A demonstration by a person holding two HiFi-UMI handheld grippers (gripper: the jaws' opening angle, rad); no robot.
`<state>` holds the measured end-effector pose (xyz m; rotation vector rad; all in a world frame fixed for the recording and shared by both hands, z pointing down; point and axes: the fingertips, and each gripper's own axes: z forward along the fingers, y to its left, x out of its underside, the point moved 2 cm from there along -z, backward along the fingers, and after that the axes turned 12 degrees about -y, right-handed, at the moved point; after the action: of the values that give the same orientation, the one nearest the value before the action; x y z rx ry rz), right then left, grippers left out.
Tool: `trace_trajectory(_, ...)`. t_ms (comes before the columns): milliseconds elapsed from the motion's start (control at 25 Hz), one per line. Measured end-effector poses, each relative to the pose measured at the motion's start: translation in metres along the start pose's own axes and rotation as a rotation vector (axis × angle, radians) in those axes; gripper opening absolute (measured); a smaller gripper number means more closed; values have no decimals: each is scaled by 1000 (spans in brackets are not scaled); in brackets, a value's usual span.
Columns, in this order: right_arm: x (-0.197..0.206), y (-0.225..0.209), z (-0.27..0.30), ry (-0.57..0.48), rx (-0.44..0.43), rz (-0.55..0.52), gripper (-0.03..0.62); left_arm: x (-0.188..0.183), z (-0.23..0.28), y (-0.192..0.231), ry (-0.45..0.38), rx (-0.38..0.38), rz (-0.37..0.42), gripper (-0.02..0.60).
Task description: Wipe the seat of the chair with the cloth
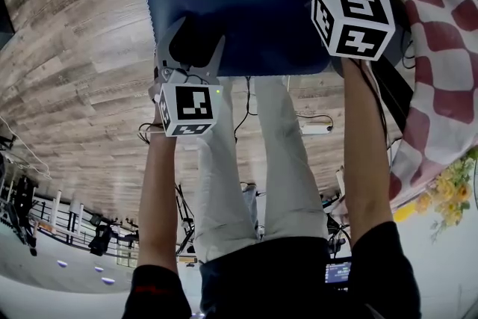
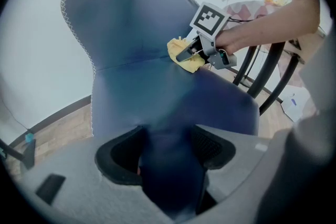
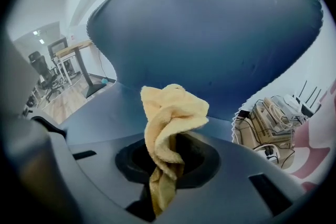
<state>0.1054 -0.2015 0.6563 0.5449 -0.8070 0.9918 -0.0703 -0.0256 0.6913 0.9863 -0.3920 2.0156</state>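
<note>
Loosely twisted and pale yellow, the cloth [image 3: 172, 113] sits bunched at the far right of the blue seat [image 1: 231, 4]. The right gripper [image 3: 167, 162] has its fingers closed tight on the cloth's lower end. The left gripper [image 2: 169, 157] has its fingers clamped on the seat's near edge.

No legible text or numbers

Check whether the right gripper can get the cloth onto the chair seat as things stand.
Probably yes. The right gripper holds the yellow cloth right at the blue chair seat, near the backrest, with nothing between. The left gripper grips the seat's front edge, well clear.
</note>
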Motion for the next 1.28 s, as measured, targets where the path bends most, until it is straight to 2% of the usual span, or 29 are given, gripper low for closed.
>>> trace_trajectory(560, -22, 59, 26, 16, -184, -33, 49, -1, 1, -2, -11, 0, -1, 285)
trace_trajectory(800, -30, 95, 35, 14, -292, -20, 49, -1, 1, -2, -11, 0, 3, 285)
trace_trajectory(1000, -39, 133, 40, 4, -382, -27, 49, -2, 0, -3, -12, 2, 3, 285)
trace_trajectory(1280, -39, 197, 38, 26, -535, -100, 49, -2, 0, -1, -19, 1, 1, 285)
